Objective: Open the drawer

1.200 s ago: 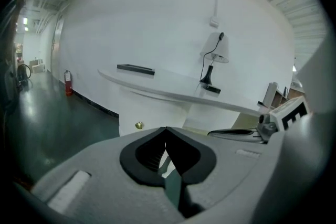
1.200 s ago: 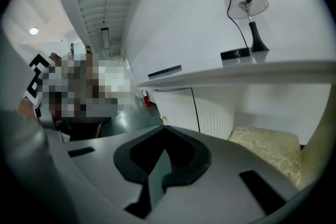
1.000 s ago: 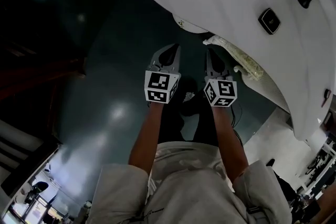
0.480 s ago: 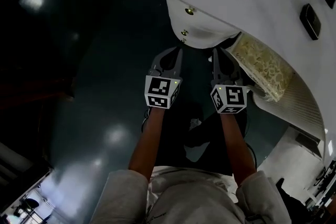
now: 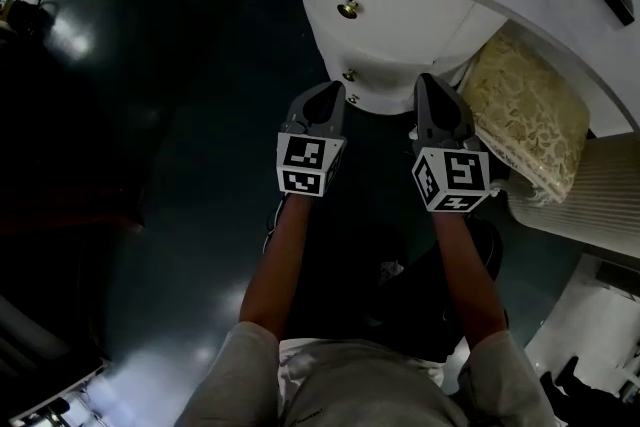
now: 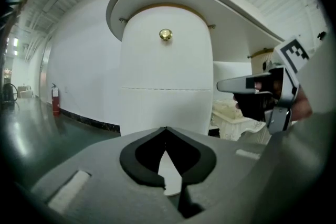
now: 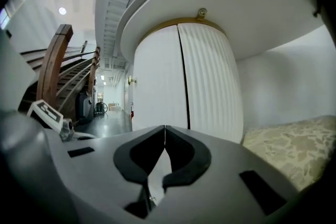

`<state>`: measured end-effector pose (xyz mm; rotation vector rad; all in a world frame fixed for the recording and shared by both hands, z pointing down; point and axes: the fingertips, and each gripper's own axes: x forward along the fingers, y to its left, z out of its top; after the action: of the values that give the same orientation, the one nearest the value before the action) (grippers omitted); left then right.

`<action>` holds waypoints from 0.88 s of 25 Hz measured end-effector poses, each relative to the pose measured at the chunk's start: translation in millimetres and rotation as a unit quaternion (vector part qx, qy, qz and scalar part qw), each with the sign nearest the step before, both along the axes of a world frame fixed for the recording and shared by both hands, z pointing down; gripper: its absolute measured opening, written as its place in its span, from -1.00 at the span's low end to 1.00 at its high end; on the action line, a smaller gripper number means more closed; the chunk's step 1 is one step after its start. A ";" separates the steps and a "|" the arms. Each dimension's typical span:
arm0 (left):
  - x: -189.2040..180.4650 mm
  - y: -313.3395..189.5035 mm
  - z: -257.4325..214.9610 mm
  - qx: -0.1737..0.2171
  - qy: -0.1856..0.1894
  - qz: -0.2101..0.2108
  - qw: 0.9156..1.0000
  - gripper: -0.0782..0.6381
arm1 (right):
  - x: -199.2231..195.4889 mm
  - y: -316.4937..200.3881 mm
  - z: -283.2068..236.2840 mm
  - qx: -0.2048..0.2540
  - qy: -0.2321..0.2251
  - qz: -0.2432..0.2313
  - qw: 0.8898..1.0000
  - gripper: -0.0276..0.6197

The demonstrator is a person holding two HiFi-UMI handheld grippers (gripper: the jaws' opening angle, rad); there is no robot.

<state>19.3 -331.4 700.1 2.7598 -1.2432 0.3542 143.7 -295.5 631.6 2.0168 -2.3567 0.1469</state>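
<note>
A white rounded pedestal under a curved white tabletop holds stacked drawer fronts. In the left gripper view the upper drawer front carries a brass knob, above a thin seam. The head view shows that knob and a smaller second knob lower down. My left gripper is shut and empty, its tips level in front of the drawers and apart from them. My right gripper is beside it, also shut and empty, facing the pedestal's fluted side.
A beige patterned cushion lies right of the pedestal, close to the right gripper. Dark glossy floor spreads to the left. A wooden staircase stands far left in the right gripper view. The tabletop overhangs the drawers.
Both grippers have sunk below the tabletop's edge. The pedestal's front, with its brass knobs, and the cushion have come into full view. Both grippers stay shut.
</note>
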 end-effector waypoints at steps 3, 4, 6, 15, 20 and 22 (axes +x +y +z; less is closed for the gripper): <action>2.3 -8.8 6.4 0.009 0.003 -0.005 1.000 -0.76 | 1.6 1.5 -8.8 0.007 -0.027 0.002 1.000 -0.87; 3.2 -10.6 7.9 0.010 0.006 -0.006 1.000 -0.76 | 1.6 2.7 -10.5 0.012 -0.024 0.004 1.000 -0.87; 6.6 -12.3 11.1 0.010 0.010 -0.006 1.000 -0.75 | 0.9 4.9 -8.7 0.013 -0.014 0.005 1.000 -0.87; 20.7 -19.1 24.6 0.017 0.012 -0.004 1.000 -0.67 | -11.6 21.8 6.6 0.003 0.002 -0.034 0.999 -0.87; 22.9 -21.6 42.2 0.005 -0.002 -0.006 1.000 -0.38 | -3.3 29.3 13.2 -0.004 0.001 -0.037 0.999 -0.87; 23.7 -25.3 44.4 0.008 0.002 -0.007 1.000 -0.37 | 0.0 30.0 11.6 -0.002 -0.006 -0.037 0.999 -0.87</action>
<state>42.9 -356.6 744.5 2.7620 -1.2710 0.3399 143.7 -265.5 643.3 1.9297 -2.4316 0.1636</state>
